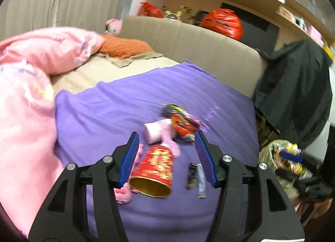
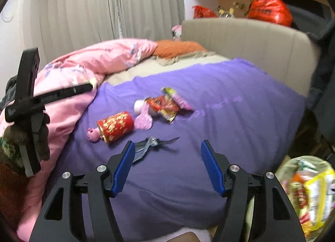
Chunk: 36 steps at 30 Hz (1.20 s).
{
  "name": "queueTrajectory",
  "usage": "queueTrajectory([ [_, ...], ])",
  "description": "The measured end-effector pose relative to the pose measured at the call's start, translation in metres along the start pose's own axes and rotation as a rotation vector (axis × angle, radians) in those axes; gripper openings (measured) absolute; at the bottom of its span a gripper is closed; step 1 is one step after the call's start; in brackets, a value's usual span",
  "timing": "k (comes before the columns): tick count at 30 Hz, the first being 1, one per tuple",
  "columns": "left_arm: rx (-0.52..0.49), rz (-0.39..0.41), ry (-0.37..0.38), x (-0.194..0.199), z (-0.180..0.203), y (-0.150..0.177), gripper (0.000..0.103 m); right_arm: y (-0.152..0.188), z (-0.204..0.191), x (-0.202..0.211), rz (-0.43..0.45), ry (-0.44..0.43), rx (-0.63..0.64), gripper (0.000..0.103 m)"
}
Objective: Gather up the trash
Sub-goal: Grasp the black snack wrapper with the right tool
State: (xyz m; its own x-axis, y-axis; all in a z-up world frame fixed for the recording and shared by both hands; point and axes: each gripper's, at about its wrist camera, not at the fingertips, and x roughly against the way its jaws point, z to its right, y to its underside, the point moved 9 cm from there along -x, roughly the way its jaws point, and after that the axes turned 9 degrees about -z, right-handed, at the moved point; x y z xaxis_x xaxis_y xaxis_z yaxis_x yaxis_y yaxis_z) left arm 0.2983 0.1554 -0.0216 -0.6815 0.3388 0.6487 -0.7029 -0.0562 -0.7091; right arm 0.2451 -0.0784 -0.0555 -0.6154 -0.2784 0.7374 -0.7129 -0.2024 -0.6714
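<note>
Trash lies on a purple blanket. A red and gold paper cup lies on its side, with a pink toy beside it. Behind it are a white roll, a pink wrapper and a red snack packet. A dark wrapper lies nearer. My left gripper is open, with the cup between its jaws. My right gripper is open and empty above the dark wrapper.
A pink duvet covers the bed's left side. A beige headboard stands behind. A bag holding collected wrappers sits at the bed's right. Dark clothing hangs at right.
</note>
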Motion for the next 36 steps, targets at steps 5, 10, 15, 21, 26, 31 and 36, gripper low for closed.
queueTrajectory([
  [5, 0.113, -0.016, 0.022, -0.004, -0.04, -0.002, 0.055, 0.009, -0.019, -0.03, -0.077, -0.017, 0.049, 0.061],
  [10, 0.101, -0.048, 0.048, -0.013, -0.033, 0.004, 0.057, 0.016, -0.028, -0.047, -0.107, -0.018, 0.086, 0.061],
  [15, 0.025, -0.086, 0.028, -0.025, -0.015, 0.014, 0.057, 0.021, -0.024, -0.059, -0.104, 0.013, 0.084, 0.061],
  [21, 0.038, -0.097, 0.02, -0.026, -0.018, 0.015, 0.058, 0.011, -0.047, -0.087, -0.113, -0.087, 0.201, 0.061],
  [26, -0.023, -0.156, 0.007, -0.042, -0.014, 0.024, 0.058, -0.016, -0.049, -0.132, -0.154, -0.134, 0.246, 0.061],
  [31, -0.009, -0.156, -0.001, -0.048, -0.023, 0.025, 0.058, -0.008, -0.034, -0.161, -0.271, -0.197, 0.216, 0.048],
  [36, 0.037, -0.144, 0.024, -0.05, -0.031, 0.022, 0.058, 0.002, -0.025, -0.148, -0.259, -0.178, 0.2, 0.018],
])
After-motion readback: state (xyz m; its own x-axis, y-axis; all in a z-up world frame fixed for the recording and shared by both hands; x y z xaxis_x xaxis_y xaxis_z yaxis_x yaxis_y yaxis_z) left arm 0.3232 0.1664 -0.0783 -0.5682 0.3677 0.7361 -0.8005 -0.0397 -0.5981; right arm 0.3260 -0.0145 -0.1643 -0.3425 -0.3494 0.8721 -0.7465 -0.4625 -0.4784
